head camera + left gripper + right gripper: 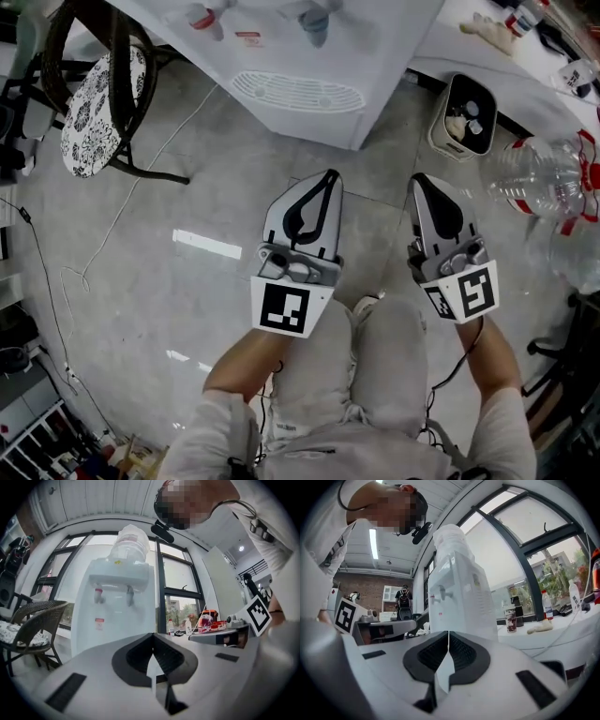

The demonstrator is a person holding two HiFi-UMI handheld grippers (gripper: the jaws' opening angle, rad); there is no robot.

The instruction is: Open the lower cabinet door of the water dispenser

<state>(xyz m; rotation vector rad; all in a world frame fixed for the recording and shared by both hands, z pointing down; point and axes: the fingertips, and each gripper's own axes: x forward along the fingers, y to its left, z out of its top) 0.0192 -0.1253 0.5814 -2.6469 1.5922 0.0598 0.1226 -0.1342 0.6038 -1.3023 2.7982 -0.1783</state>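
Observation:
The white water dispenser (309, 66) stands at the top of the head view, with its two taps and drip grille facing me. In the left gripper view the dispenser (115, 606) rises straight ahead with a bottle on top; its lower front panel (110, 637) shows as a plain white face. In the right gripper view the dispenser (459, 597) is also ahead. My left gripper (328, 176) and right gripper (419, 180) hang side by side over the floor, short of the dispenser's base. Both are shut with nothing between the pads.
A wicker chair with a patterned cushion (98, 103) stands left of the dispenser, and a thin cable (94, 253) trails over the floor. On the right are a small bin (466, 114) and large clear water bottles (548, 173). A low white ledge (562, 634) holds small bottles.

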